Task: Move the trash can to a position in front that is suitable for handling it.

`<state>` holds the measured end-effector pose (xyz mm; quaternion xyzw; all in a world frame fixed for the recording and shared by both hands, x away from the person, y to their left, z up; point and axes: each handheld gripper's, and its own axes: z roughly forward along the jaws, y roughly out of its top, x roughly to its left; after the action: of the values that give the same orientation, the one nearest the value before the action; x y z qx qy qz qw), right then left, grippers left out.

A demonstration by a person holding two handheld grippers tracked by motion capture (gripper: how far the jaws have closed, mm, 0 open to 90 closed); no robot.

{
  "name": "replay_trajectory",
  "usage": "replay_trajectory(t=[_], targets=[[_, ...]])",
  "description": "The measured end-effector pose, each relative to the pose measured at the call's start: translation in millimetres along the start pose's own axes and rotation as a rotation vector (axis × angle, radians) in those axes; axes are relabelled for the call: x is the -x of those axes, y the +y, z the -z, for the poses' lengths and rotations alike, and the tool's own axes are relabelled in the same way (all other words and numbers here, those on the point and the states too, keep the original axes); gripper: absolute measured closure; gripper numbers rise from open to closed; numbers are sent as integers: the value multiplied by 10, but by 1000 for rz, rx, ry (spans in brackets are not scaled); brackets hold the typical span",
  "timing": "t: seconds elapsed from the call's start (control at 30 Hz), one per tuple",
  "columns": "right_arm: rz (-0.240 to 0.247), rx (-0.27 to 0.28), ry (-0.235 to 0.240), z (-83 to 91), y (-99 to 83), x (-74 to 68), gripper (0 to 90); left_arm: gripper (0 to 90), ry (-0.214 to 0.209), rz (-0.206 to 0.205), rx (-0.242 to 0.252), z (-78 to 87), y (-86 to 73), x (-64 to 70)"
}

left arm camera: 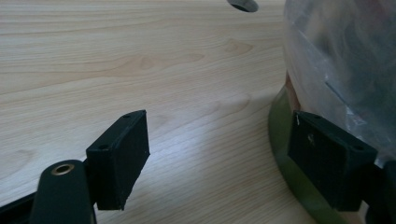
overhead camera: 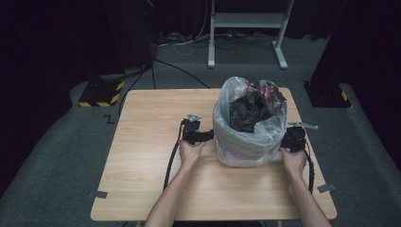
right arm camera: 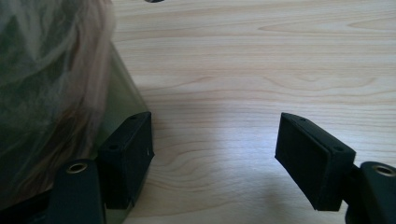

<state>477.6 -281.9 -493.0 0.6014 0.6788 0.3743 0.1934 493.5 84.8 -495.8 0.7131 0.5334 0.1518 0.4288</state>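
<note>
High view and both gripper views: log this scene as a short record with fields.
surface: light wooden table
main thing: round bin lined with a clear plastic bag, standing right of the table's centre
contents: crumpled black bags, something red at the back
left tool: open, at the bin's left side
right tool: open, at the bin's right side
grip: bin not clamped by either tool

No text, brand or number could be read anywhere. The only sign-like markings were yellow-and-black hazard stripes on a floor base (overhead camera: 100,92) left of the table and perhaps on another (overhead camera: 344,96) at the right, too dim to confirm.
</note>
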Motion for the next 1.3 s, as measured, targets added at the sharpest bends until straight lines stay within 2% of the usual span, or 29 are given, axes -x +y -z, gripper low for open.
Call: replay_trajectory(t=[0.13,0.2,0.3,0.33,0.8,1.03,1.2,1.3], targets=[[16,-4,13,-27,-15,-33,294,219,-26,-5,-2,-4,3,17],[9,-5,19,-25,-18,-44,307,235,-45,-12,-9,-1,1,9],[19,-5,24,-25,-23,-62,311,243,-53,-19,-13,0,-3,2],[38,-5,30,-27,-26,-92,310,245,-58,-27,-19,6,-4,-9],[120,-2,60,-39,-53,-324,357,327,-33,-65,-22,161,-54,-131],[147,-6,83,-33,-85,-433,367,349,-26,-71,-21,274,-112,-176],[177,-24,102,-24,-111,-520,369,354,-17,-92,-23,372,-163,-224],[186,-26,114,-12,-135,-556,370,353,-18,-88,-22,425,-199,-235]])
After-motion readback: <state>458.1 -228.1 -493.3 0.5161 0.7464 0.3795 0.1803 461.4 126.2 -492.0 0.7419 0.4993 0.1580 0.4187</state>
